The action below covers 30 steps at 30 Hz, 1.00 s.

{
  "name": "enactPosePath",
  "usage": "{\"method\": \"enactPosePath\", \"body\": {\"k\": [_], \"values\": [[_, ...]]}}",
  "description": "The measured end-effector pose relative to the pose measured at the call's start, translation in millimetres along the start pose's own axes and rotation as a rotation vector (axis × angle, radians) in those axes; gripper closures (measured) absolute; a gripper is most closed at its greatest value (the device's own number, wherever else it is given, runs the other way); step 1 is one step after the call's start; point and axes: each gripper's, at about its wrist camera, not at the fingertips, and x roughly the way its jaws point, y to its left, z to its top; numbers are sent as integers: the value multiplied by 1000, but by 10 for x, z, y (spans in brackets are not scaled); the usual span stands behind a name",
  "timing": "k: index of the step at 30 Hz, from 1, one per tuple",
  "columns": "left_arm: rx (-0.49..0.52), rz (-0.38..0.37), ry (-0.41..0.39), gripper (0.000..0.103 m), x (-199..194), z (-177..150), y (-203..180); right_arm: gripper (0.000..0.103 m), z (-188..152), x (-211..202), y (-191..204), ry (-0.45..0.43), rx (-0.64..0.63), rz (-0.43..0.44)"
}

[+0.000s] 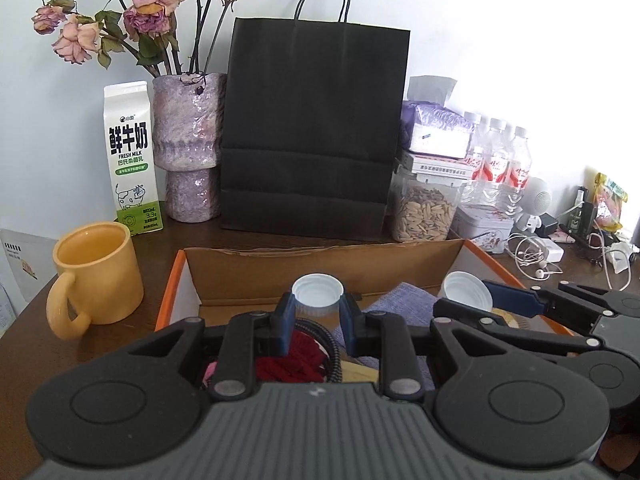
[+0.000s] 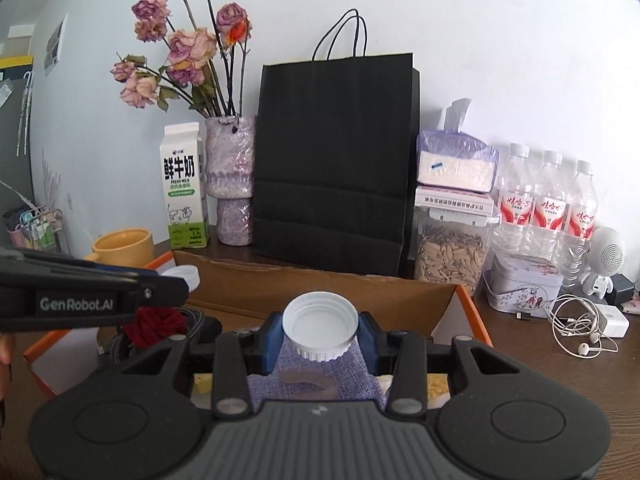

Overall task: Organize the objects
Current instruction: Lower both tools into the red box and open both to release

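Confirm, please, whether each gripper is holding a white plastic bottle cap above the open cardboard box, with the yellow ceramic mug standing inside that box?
Not quite: the yellow ceramic mug stands outside the cardboard box, on the wooden table to its left, as the left wrist view shows. Each gripper does hold a white plastic cap.

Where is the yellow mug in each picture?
Left wrist view: the yellow mug stands big at the left, on the table beside the cardboard box.
Right wrist view: the yellow mug is small at the left, half hidden behind the left gripper.
Shared landmark: the milk carton stands just behind the mug in both views.
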Motion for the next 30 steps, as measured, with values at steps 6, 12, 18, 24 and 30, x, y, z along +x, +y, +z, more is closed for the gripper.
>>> {"method": "enactPosePath", "body": {"k": [6, 12, 18, 24, 30], "values": [[-19, 33, 18, 7, 40, -33, 84, 5, -56, 33, -38, 24, 5, -6], [-27, 52, -35, 0, -72, -3, 128, 0, -70, 39, -81, 31, 20, -32], [-18, 69, -15, 0, -59, -12, 104, 0, -71, 33, -87, 36, 19, -31], [-18, 86, -30, 0, -261, -43, 121, 0, -87, -133, -126, 36, 22, -32], [-21, 100, -49, 0, -648, -175, 94, 0, -142, -516, -115, 27, 31, -28]]}}
